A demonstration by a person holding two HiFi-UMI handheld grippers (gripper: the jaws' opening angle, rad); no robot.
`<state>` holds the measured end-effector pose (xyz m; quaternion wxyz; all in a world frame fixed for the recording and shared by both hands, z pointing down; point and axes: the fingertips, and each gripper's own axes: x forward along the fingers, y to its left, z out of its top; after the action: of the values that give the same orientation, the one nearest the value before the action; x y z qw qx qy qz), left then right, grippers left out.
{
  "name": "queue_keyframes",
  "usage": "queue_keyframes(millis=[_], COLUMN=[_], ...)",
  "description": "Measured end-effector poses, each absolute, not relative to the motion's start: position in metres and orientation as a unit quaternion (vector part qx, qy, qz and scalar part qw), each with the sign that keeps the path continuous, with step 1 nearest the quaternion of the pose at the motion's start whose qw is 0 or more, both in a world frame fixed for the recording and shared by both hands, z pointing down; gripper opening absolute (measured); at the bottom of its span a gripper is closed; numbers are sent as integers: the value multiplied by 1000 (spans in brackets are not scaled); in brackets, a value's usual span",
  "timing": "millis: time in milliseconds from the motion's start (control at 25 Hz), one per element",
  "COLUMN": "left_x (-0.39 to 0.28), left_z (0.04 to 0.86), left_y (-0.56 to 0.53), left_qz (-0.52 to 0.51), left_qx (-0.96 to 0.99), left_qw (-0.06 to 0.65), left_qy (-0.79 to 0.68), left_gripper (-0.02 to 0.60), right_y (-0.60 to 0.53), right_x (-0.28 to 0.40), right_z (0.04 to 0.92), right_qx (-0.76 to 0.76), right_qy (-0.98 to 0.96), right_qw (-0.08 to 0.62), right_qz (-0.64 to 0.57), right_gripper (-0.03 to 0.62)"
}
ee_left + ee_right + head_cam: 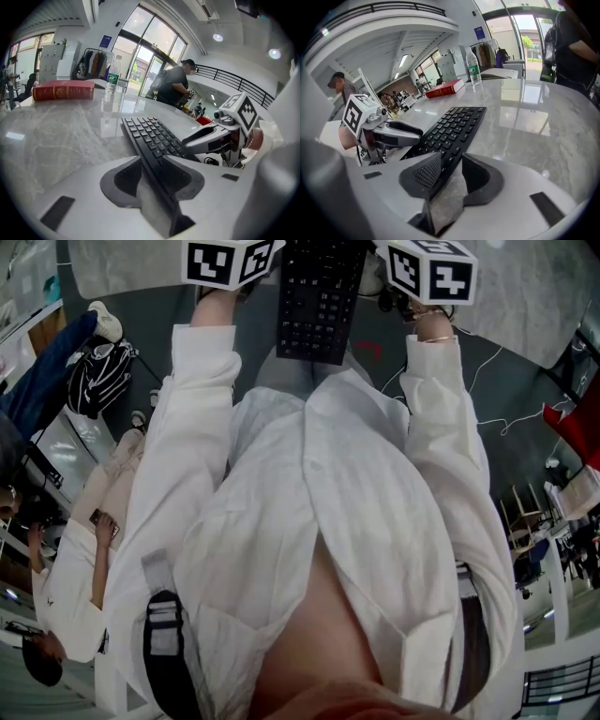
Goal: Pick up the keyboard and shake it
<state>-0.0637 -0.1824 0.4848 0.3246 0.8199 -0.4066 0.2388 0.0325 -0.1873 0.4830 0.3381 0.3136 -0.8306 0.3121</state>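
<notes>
A black keyboard [319,306] is held between my two grippers, its near end hanging out past the marble table's edge [525,306]. In the head view only the marker cubes of the left gripper [232,261] and the right gripper [428,268] show on either side of it. In the left gripper view the left gripper [152,176] is shut on the keyboard [154,136] at its near edge, and the right gripper [220,136] shows across from it. The right gripper [452,173] clamps the keyboard [454,126] at a corner, with the left gripper [379,131] opposite.
A red book [63,90] and a water bottle [111,79] stand at the far side of the marble table [56,136]. A person in dark clothes [173,84] stands beyond the table. A black bag [98,376] lies on the floor at the left, near a seated person [75,549].
</notes>
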Motion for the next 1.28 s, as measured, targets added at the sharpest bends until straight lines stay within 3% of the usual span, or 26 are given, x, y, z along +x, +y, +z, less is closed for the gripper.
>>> queue_keyframes(millis=[880, 1280], left_x=[-42, -46], left_z=[380, 317], left_y=[-151, -132], left_qz=[193, 167], left_qx=[858, 865], left_qw=[265, 204], left_qy=[-396, -427], left_gripper=[104, 49], right_y=[-167, -138], right_x=[24, 9], right_z=[365, 301], right_qx=[341, 341], right_qy=[-873, -898], right_qw=[267, 222], right_qz=[225, 166], right_gripper=[123, 56])
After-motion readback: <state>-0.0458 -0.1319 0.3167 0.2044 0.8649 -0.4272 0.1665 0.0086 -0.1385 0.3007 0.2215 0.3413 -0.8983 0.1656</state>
